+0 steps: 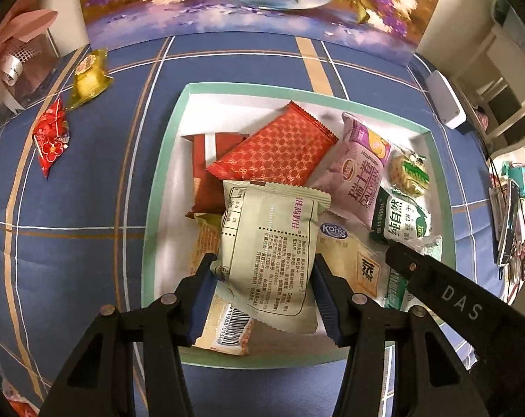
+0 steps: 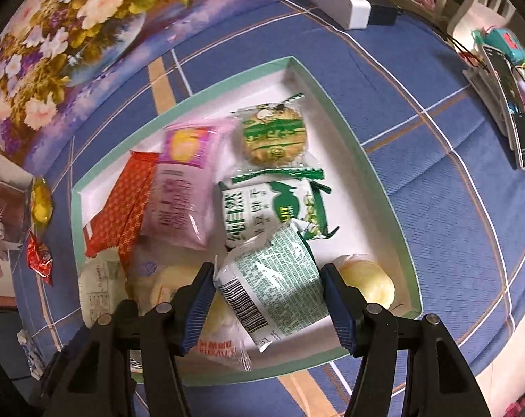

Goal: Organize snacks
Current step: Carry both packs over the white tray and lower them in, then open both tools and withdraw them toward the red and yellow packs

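- Left wrist view: the left gripper point(image 1: 262, 288) clamped a pale green packet point(image 1: 269, 239) above the mint-rimmed box point(image 1: 165, 160); nearby wrappers read "Kong" point(image 1: 333, 232) and "DALIYUAN" point(image 1: 358, 170).
- Right wrist view: the right gripper point(image 2: 267, 297) clamped a green-printed barcoded packet point(image 2: 276, 278) over the same box point(image 2: 335, 104).

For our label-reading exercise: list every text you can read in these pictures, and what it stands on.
"DAS": right tool's arm.
"Kong": cream packet.
"DALIYUAN": pink packet.
"纯自然": green-and-white biscuit packet.
Fine print on pale green packet and green-printed packet: too small.
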`<action>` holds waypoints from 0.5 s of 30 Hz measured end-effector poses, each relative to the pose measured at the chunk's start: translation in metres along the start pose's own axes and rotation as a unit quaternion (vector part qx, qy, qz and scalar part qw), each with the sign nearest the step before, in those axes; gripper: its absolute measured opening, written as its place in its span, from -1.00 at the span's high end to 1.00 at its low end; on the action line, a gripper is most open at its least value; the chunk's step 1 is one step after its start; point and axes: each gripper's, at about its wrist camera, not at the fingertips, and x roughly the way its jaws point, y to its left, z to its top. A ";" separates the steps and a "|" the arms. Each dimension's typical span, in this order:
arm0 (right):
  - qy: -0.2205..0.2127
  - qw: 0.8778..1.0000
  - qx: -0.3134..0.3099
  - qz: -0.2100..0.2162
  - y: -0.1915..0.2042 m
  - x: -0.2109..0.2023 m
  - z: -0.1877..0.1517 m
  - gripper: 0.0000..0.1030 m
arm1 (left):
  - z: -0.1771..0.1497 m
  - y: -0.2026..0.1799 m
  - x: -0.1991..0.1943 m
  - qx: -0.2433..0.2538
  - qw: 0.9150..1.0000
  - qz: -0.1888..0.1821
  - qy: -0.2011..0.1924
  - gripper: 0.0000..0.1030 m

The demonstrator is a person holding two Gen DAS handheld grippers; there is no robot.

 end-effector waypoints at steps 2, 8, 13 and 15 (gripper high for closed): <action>0.002 1.000 0.003 0.001 -0.001 0.001 0.001 -0.26 | 0.000 0.000 0.001 0.001 1.000 0.004 -0.001 -0.08; 0.002 1.000 0.002 0.002 -0.003 0.002 0.001 -0.26 | 0.003 0.007 0.007 -0.011 1.000 0.002 0.003 -0.09; -0.004 1.000 0.000 0.007 -0.001 -0.002 0.005 -0.32 | 0.005 0.012 0.002 -0.025 1.000 -0.009 0.003 -0.22; -0.012 1.000 -0.002 0.011 -0.001 -0.008 0.005 -0.33 | 0.007 0.013 -0.002 -0.028 0.999 -0.015 -0.004 -0.23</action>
